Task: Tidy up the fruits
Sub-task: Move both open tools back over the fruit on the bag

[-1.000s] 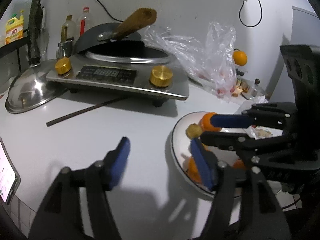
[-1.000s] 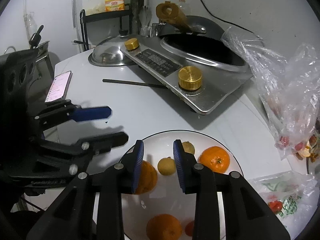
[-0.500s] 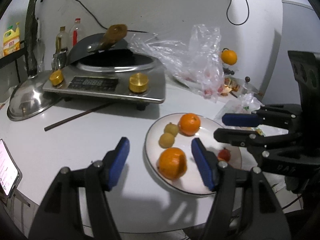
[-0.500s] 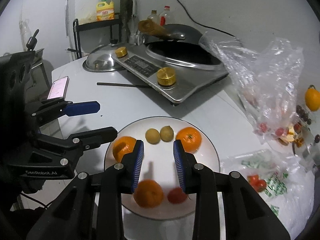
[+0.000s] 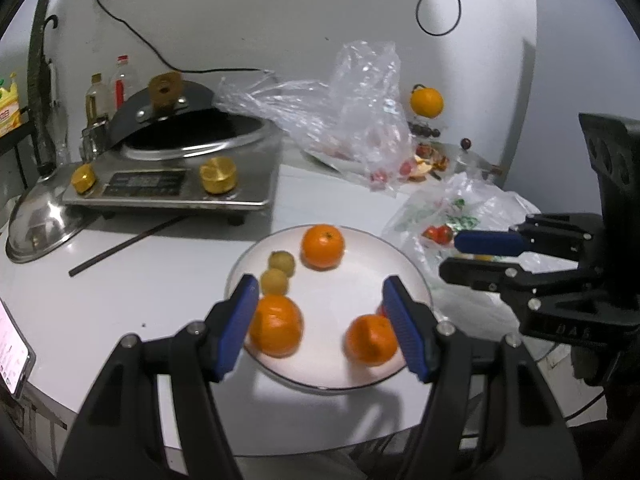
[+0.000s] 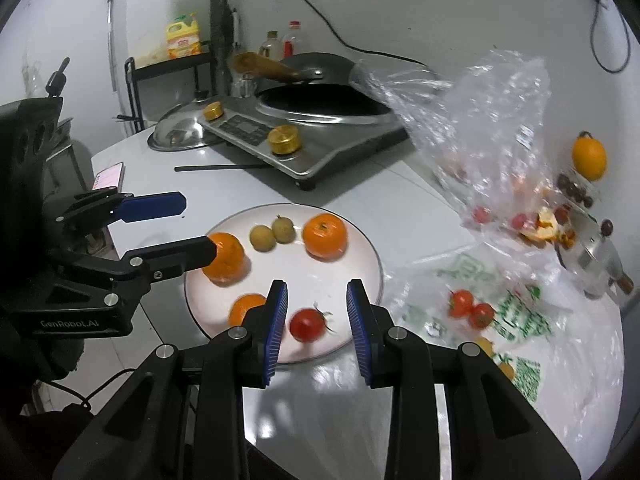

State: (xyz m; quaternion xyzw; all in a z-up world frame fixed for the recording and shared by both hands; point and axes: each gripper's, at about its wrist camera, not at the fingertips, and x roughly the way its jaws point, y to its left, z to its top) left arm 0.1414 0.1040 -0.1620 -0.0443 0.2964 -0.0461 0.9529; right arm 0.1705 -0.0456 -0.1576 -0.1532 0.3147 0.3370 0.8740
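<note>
A white plate (image 5: 340, 304) (image 6: 360, 236) on the white table holds three oranges (image 5: 322, 246) (image 6: 324, 236), two small yellow-green fruits (image 5: 281, 263) (image 6: 263, 238) and a red tomato (image 6: 306, 325). My left gripper (image 5: 320, 320) (image 6: 188, 228) is open and empty above the plate's near edge. My right gripper (image 6: 317, 324) (image 5: 472, 256) is open and empty above the plate's right side, with the tomato between its fingers in its own view. More tomatoes (image 6: 470, 308) (image 5: 438, 233) lie on a printed plastic bag.
An induction cooker with a wok (image 5: 180, 160) (image 6: 312, 128) stands behind the plate, a steel lid (image 5: 40, 216) to its left, a chopstick (image 5: 124, 246) in front. A clear bag (image 5: 352, 120) (image 6: 480, 128), an orange (image 5: 426, 102) and peels lie at the back right. A phone (image 5: 12, 360) lies at the left edge.
Both grippers have pulled back and up from the plate, so more of the table shows. The right gripper's fingers have opened wider. The fruit stays on the plate.
</note>
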